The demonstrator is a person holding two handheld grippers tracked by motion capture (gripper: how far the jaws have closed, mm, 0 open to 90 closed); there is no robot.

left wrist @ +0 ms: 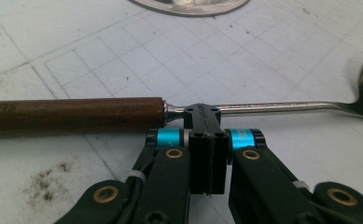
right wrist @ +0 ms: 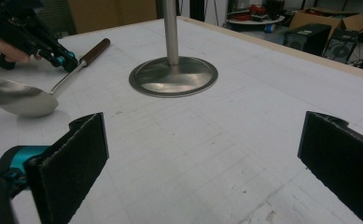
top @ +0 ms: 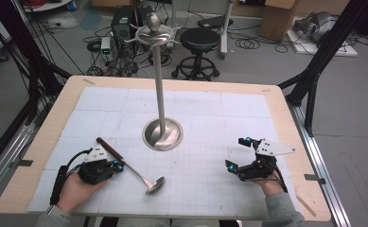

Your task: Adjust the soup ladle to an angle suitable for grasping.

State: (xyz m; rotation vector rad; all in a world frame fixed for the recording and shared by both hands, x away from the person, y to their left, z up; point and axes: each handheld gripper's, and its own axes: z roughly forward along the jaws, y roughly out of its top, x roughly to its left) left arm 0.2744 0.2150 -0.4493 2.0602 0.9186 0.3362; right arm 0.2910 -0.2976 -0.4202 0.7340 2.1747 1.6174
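Left gripper (top: 117, 165): jaws clamped on the metal neck of the ladle, just past the end of the wooden handle; held in the left hand (top: 77, 187) near the table's front left corner.
Ladle (top: 133, 169): dark wooden handle (left wrist: 72, 115) pointing away to the back left, thin metal shaft, bowl (right wrist: 20, 97) toward the front middle of the mat; whether the bowl rests on the mat or hangs just above it, hard to tell from these angles.
Grip point: fingertips (left wrist: 202, 114) pinched flat together around the shaft, right beside the ferrule.
Right gripper (top: 236, 153): jaws spread wide, nothing between them, pads (right wrist: 79, 154) over bare mat; low over the front right of the table, well apart from the ladle.
Stand (top: 162, 133): round steel base in the middle of the mat, tall upright pole, hooks and a ball at the top; between the two grippers and farther back.
Mat (top: 200, 179): white, gridded, some dark smudges, covering most of the wooden table (top: 285, 118).
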